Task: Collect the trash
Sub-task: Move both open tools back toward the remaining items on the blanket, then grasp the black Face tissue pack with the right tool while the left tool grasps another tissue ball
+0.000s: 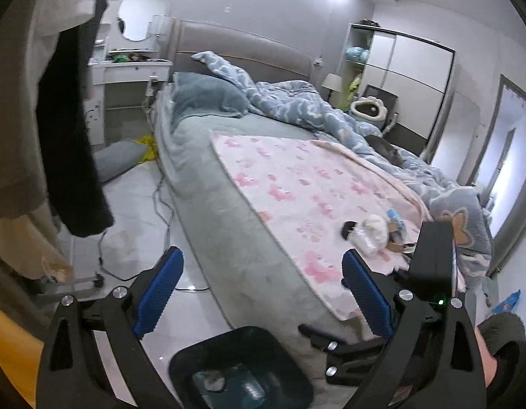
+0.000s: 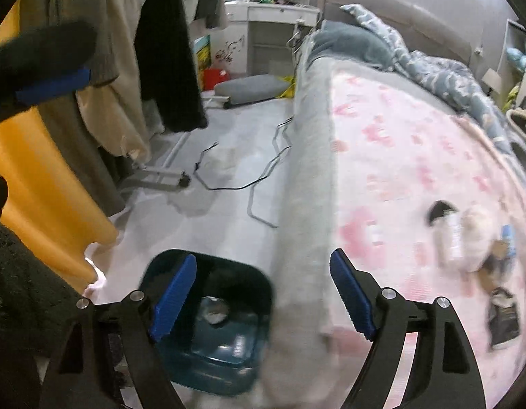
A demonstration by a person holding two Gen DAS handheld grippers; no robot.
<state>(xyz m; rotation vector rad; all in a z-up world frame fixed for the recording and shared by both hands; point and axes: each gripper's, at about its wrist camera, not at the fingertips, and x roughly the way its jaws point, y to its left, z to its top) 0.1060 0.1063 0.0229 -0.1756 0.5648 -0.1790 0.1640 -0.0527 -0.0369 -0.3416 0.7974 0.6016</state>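
Both claws are wide open and hold nothing: the left claw (image 1: 259, 293) and the right claw (image 2: 263, 300) hang over the dark bin (image 2: 212, 334) on the floor beside the bed (image 2: 307, 170). Some trash (image 2: 212, 310) lies inside the bin. More trash (image 2: 467, 235) sits on the bed's pink blanket (image 2: 399, 156), well apart from the bin.

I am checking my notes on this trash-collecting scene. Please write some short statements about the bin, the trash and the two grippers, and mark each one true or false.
1. The bin stands on the floor beside the bed. True.
2. The bin is empty. False: something already lies at its bottom.
3. The right gripper holds a bottle. False: its jaws are open with nothing between them.
4. The trash lies on the pink blanket. True.
5. The left gripper is shut. False: it is open and empty.
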